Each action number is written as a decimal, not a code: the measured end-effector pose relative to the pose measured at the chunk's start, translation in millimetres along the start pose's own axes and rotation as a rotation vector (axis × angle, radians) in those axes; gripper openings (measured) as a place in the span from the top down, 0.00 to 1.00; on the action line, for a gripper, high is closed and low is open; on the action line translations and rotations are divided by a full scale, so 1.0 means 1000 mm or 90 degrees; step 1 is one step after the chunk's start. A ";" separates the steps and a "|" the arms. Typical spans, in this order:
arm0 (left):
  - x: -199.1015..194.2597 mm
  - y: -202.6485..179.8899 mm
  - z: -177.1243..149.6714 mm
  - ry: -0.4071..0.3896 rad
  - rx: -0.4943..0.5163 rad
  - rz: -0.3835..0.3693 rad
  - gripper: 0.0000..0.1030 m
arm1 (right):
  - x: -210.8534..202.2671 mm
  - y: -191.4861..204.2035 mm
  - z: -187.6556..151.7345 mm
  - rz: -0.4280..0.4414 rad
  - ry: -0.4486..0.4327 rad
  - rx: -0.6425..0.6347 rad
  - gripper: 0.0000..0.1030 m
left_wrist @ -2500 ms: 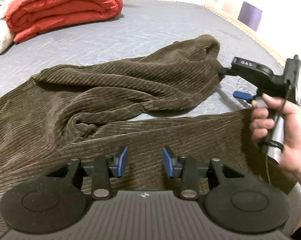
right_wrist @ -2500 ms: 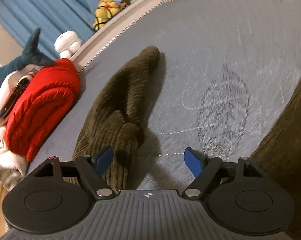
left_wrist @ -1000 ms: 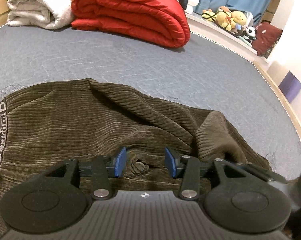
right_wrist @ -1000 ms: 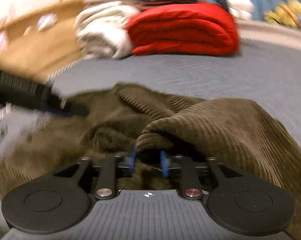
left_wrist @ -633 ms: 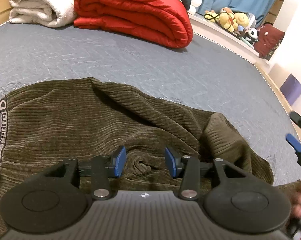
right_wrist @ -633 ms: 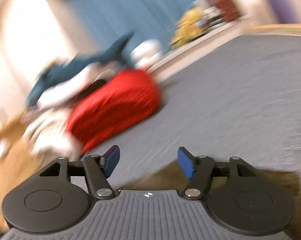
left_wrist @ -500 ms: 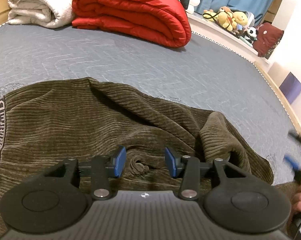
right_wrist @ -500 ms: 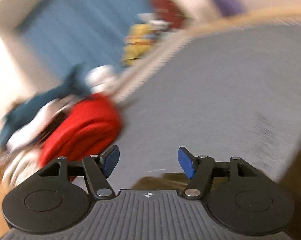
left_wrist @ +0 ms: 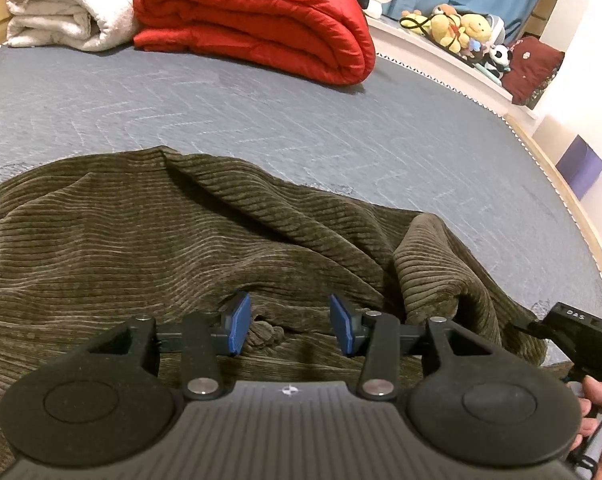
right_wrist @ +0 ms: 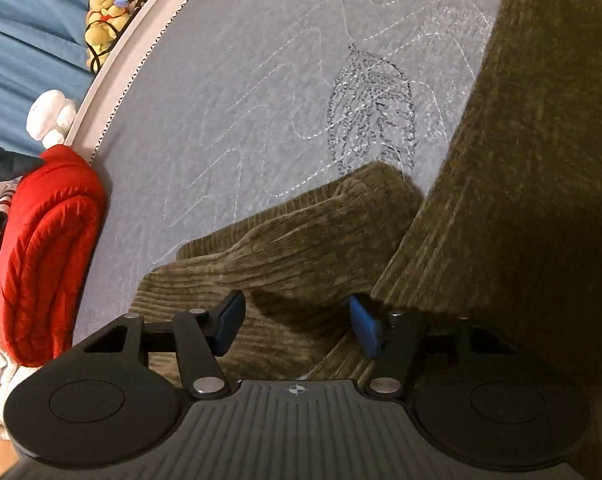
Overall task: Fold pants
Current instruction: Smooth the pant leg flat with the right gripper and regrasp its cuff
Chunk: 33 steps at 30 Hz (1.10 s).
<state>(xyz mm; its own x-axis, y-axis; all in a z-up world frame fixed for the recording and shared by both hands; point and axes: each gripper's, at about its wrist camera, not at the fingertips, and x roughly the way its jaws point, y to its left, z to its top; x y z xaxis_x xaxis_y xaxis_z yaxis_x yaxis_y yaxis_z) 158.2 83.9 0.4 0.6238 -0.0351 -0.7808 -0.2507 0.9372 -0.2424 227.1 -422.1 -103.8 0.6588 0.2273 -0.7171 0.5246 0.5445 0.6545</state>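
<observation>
Olive-brown corduroy pants [left_wrist: 149,240] lie rumpled on the grey quilted bed [left_wrist: 261,112], the waistband with white lettering at the far left. My left gripper [left_wrist: 291,330] hovers open low over the cloth; a small wrinkle lies between its pads, unpinched. A leg end [right_wrist: 309,240] is folded over, beside a second broad stretch of corduroy [right_wrist: 521,200] on the right. My right gripper [right_wrist: 297,324] is over that leg end, jaws closing but apart, cloth beneath them and not clamped. In the left wrist view a hand [left_wrist: 599,396] holds its black body at the right hem.
A folded red quilt [left_wrist: 257,16] and a rolled white blanket [left_wrist: 61,12] lie at the bed's far end. Stuffed toys [left_wrist: 461,28] sit on a ledge before a blue curtain. A purple box [left_wrist: 581,166] stands beyond the wooden bed edge [left_wrist: 573,216]. Bare bedspread stretches beyond the pants.
The right gripper let go of the pants fold it was closed on, swung out to the right while rolling, and came down over the leg end with wider jaws. The left gripper stayed put.
</observation>
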 end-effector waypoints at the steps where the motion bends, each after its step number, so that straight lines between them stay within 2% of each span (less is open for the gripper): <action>1: 0.000 0.000 0.000 0.001 0.000 0.000 0.53 | 0.000 0.003 0.002 -0.001 -0.001 -0.013 0.42; 3: 0.000 0.001 0.000 0.001 -0.001 -0.002 0.53 | 0.007 0.010 0.000 -0.006 -0.013 -0.055 0.43; 4: 0.000 0.001 0.001 0.000 -0.003 -0.002 0.53 | 0.005 0.011 0.002 -0.010 -0.019 -0.072 0.47; 5: 0.000 0.002 0.001 0.000 -0.007 -0.003 0.53 | 0.005 0.014 0.001 -0.021 -0.031 -0.094 0.68; 6: 0.000 0.005 0.002 -0.001 -0.013 -0.004 0.53 | 0.007 0.016 0.001 -0.037 -0.045 -0.117 0.84; 10: -0.006 0.017 0.011 -0.010 -0.049 -0.009 0.53 | -0.007 0.020 0.014 -0.003 -0.082 -0.125 0.90; 12: -0.007 0.023 0.015 -0.016 -0.060 -0.005 0.53 | -0.038 0.039 0.023 0.040 -0.146 -0.177 0.90; 15: -0.009 0.030 0.022 -0.018 -0.077 -0.008 0.53 | -0.081 0.074 0.046 0.070 -0.223 -0.260 0.91; 17: -0.009 0.032 0.024 -0.020 -0.081 -0.009 0.53 | -0.105 0.102 0.073 0.052 -0.250 -0.316 0.91; 20: -0.010 0.032 0.027 -0.019 -0.084 -0.017 0.53 | -0.124 0.141 0.121 -0.014 -0.253 -0.352 0.91; 22: -0.008 0.029 0.028 -0.018 -0.080 -0.023 0.53 | -0.117 0.168 0.153 -0.053 -0.245 -0.386 0.89; 23: -0.008 0.027 0.028 -0.016 -0.078 -0.025 0.53 | -0.112 0.176 0.166 -0.068 -0.246 -0.392 0.84; 25: -0.006 0.025 0.026 -0.011 -0.073 -0.031 0.53 | -0.100 0.186 0.186 -0.088 -0.299 -0.381 0.51; 26: -0.006 0.024 0.025 -0.009 -0.070 -0.032 0.53 | -0.094 0.189 0.193 -0.101 -0.334 -0.383 0.25; 27: -0.006 0.024 0.025 -0.008 -0.067 -0.033 0.53 | -0.086 0.188 0.198 -0.107 -0.368 -0.384 0.20; 28: -0.006 0.025 0.025 -0.007 -0.065 -0.035 0.53 | -0.076 0.182 0.201 -0.105 -0.381 -0.384 0.21; 29: -0.006 0.025 0.025 -0.007 -0.063 -0.034 0.53 | -0.068 0.170 0.202 -0.099 -0.373 -0.381 0.23; 31: -0.005 0.025 0.024 -0.007 -0.059 -0.034 0.53 | -0.042 0.135 0.202 -0.086 -0.323 -0.353 0.24; 33: -0.005 0.025 0.024 -0.005 -0.058 -0.033 0.53 | -0.015 0.099 0.198 -0.107 -0.274 -0.321 0.24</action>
<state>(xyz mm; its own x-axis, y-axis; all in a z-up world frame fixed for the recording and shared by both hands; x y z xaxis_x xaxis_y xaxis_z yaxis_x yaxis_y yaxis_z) 166.6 115.5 11.5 0.6438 -0.0790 -0.7611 -0.2845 0.8986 -0.3340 375.8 -531.5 19.3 0.8010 -0.1776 -0.5717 0.3921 0.8773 0.2767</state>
